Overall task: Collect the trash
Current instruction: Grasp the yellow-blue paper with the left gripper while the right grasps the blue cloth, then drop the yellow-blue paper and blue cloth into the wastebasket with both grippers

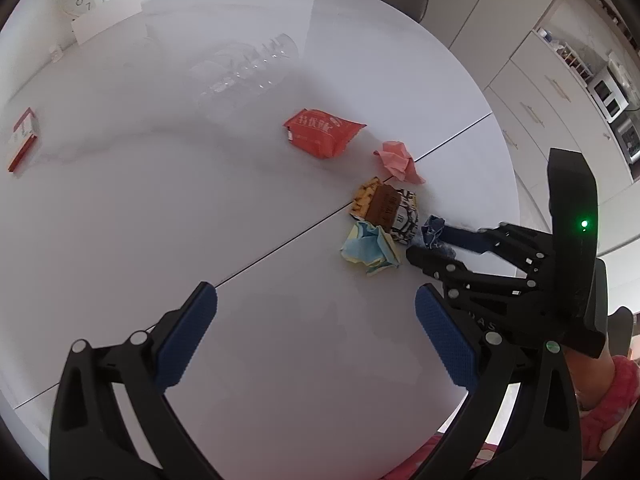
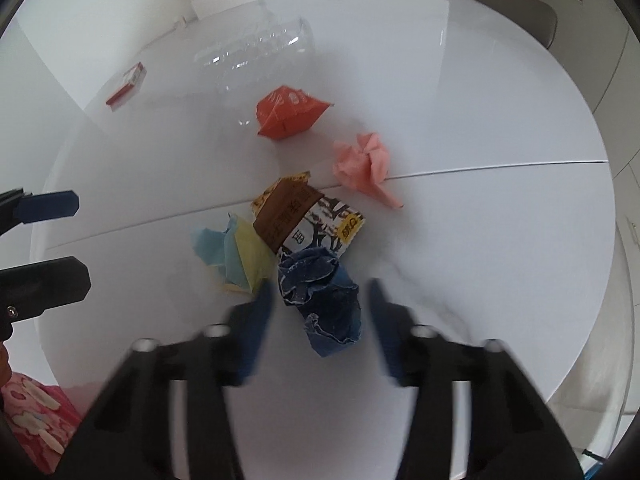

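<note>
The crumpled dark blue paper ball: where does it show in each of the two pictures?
Left wrist view: right of centre, crumpled dark blue paper ball beside the brown snack wrapper.
Right wrist view: lower centre, just below that wrapper.
Shared landmark: crumpled pink paper.

Soft, even daylight washed the glossy white surface (image 1: pixel 120 216), leaving faint shadows and pale glare. My right hand-held gripper (image 2: pixel 320 320) showed motion-blurred fingers; fisheye distortion bent both views, with dark vignetting at the corners.
</note>
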`<action>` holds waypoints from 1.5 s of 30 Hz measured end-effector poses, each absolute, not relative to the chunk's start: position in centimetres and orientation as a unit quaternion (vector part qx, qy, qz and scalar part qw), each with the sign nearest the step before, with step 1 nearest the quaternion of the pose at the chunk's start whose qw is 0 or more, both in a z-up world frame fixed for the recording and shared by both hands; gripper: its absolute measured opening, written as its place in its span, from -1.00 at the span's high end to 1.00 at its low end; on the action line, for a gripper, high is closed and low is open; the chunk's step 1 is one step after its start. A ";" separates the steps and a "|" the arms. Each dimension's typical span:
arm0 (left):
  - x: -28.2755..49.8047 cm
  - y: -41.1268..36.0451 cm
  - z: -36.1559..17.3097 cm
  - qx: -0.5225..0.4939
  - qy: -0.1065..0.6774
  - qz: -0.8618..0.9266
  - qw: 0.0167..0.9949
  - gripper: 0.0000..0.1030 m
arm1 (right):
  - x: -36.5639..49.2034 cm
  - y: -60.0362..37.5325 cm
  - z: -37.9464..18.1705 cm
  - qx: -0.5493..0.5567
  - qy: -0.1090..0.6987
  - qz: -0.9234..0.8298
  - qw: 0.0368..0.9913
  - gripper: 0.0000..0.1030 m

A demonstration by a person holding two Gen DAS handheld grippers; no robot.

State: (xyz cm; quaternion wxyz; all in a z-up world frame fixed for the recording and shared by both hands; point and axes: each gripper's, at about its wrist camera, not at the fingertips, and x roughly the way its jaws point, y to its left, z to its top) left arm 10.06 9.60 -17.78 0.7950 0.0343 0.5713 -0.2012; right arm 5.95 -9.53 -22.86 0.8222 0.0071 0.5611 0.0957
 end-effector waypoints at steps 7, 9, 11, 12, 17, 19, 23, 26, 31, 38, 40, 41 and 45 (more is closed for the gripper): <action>10.4 7.4 -18.5 0.032 0.575 -0.216 0.788 -0.85 | 4.9 -11.4 -21.9 0.035 0.558 0.086 0.825 0.36; 10.6 6.3 -19.1 0.034 0.575 -0.217 0.788 -0.85 | 4.3 -12.3 -21.4 0.043 0.556 0.078 0.826 0.36; 10.9 5.4 -19.7 0.036 0.576 -0.210 0.789 -0.85 | 3.5 -13.2 -20.9 0.049 0.555 0.069 0.828 0.36; 11.0 4.9 -20.1 0.037 0.577 -0.205 0.790 -0.85 | 3.1 -13.6 -20.6 0.050 0.554 0.064 0.829 0.36; 11.7 2.7 -22.2 0.038 0.584 -0.180 0.791 -0.74 | 0.3 -16.3 -19.7 0.065 0.552 0.034 0.830 0.36; 11.8 2.1 -22.7 0.042 0.587 -0.171 0.790 -0.62 | -1.0 -17.4 -19.5 0.073 0.553 0.021 0.830 0.36; 12.1 1.7 -23.5 0.032 0.593 -0.154 0.789 -0.42 | -2.7 -19.3 -19.3 0.085 0.553 0.004 0.829 0.36; 12.2 1.3 -23.6 0.031 0.590 -0.149 0.793 -0.19 | -3.6 -20.2 -19.3 0.094 0.553 -0.007 0.828 0.36; 12.4 1.0 -23.5 0.042 0.580 -0.156 0.798 0.13 | -4.5 -20.8 -19.2 0.103 0.550 -0.016 0.828 0.36; 12.1 1.1 -23.1 0.056 0.579 -0.158 0.798 0.22 | -5.7 -21.2 -19.0 0.110 0.545 -0.027 0.831 0.36; 11.8 1.2 -22.7 0.064 0.577 -0.162 0.798 0.22 | -6.4 -21.6 -18.8 0.115 0.543 -0.034 0.831 0.36; 11.7 1.1 -22.4 0.067 0.577 -0.164 0.797 0.22 | -6.7 -21.9 -18.7 0.118 0.542 -0.038 0.831 0.36; 10.0 0.9 -20.3 0.087 0.567 -0.197 0.795 0.22 | -8.9 -22.9 -18.6 0.132 0.540 -0.064 0.829 0.36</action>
